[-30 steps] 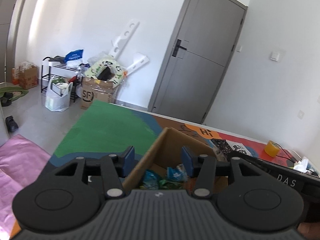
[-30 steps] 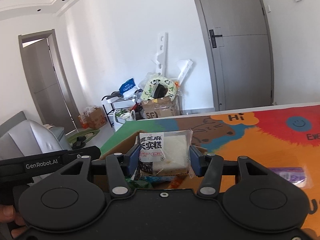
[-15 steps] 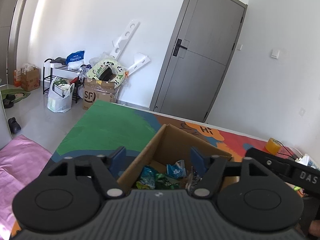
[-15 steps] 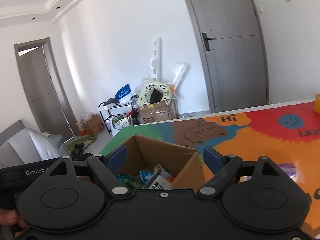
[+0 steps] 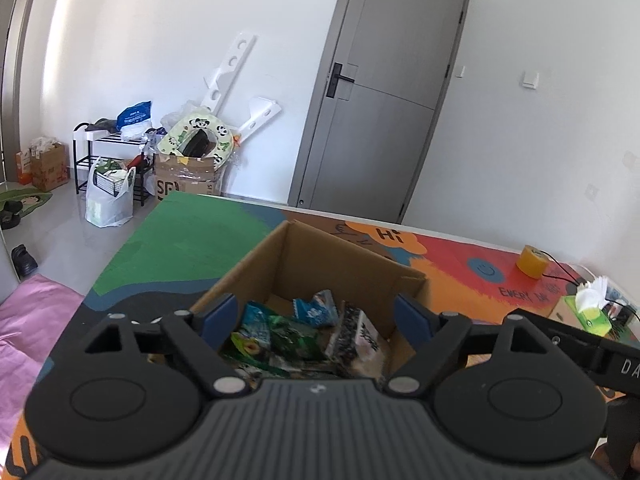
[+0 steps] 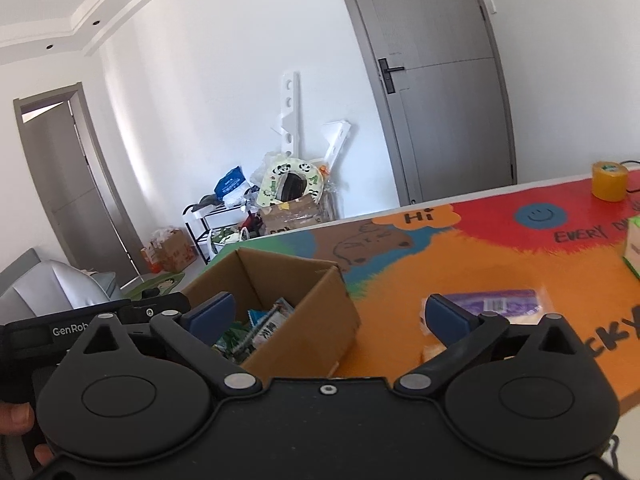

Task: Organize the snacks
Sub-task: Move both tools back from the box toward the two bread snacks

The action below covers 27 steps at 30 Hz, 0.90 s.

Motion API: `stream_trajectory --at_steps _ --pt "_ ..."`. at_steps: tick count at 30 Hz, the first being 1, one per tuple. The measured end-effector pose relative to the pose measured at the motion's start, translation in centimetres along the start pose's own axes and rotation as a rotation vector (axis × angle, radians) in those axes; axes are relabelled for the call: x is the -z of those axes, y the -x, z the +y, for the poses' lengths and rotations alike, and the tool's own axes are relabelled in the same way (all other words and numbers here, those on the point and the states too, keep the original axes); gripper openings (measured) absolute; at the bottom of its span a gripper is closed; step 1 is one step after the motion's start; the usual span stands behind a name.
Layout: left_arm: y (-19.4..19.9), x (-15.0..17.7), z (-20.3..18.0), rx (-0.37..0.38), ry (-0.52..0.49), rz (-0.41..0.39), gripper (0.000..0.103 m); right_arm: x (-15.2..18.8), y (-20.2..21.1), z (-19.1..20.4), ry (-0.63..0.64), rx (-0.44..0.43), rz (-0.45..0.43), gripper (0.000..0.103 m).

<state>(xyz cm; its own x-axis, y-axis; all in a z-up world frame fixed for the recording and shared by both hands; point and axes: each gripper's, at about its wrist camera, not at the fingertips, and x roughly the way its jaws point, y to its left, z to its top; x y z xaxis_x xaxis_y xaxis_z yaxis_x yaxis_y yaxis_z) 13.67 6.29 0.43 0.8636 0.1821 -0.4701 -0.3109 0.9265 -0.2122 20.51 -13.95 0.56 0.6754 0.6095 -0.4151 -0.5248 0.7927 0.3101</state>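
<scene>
An open cardboard box [image 5: 320, 256] stands on the colourful table mat and holds several snack packets [image 5: 280, 332]. Among them, a dark-printed white sandwich packet [image 5: 356, 336] leans against the right wall. My left gripper [image 5: 316, 318] hovers over the box's near edge, its jaws opening, with nothing gripped between them. In the right wrist view the box [image 6: 308, 320] sits low and left. My right gripper [image 6: 330, 314] is above its right wall, jaws opening wide and empty. A purple snack packet [image 6: 496, 304] lies on the mat behind the right finger.
A yellow tape roll [image 6: 610, 181] and a green tissue box [image 5: 588, 312] stand at the table's far right. The green part of the mat [image 5: 180, 236] stretches left of the box. Beyond the table, cartons and bags [image 5: 184, 176] sit by the wall beside a grey door.
The right gripper let go of the white sandwich packet, which now lies in the box, and swung to the right. Both grippers' jaws have spread wider.
</scene>
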Motion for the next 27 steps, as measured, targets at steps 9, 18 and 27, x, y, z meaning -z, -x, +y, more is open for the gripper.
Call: stream_trajectory --at_steps 9,18,27 --pt "0.7 0.5 -1.9 0.026 -0.022 0.0 0.085 0.7 1.9 -2.1 -0.029 0.029 -0.006 0.103" --pt "1.1 1.0 -4.4 0.058 -0.056 -0.008 0.085 1.3 4.0 -4.0 -0.059 0.059 -0.023 0.103" --pt "0.9 1.6 -6.5 0.086 -0.081 0.002 0.085 1.7 5.7 -6.0 -0.079 0.09 -0.033 0.103"
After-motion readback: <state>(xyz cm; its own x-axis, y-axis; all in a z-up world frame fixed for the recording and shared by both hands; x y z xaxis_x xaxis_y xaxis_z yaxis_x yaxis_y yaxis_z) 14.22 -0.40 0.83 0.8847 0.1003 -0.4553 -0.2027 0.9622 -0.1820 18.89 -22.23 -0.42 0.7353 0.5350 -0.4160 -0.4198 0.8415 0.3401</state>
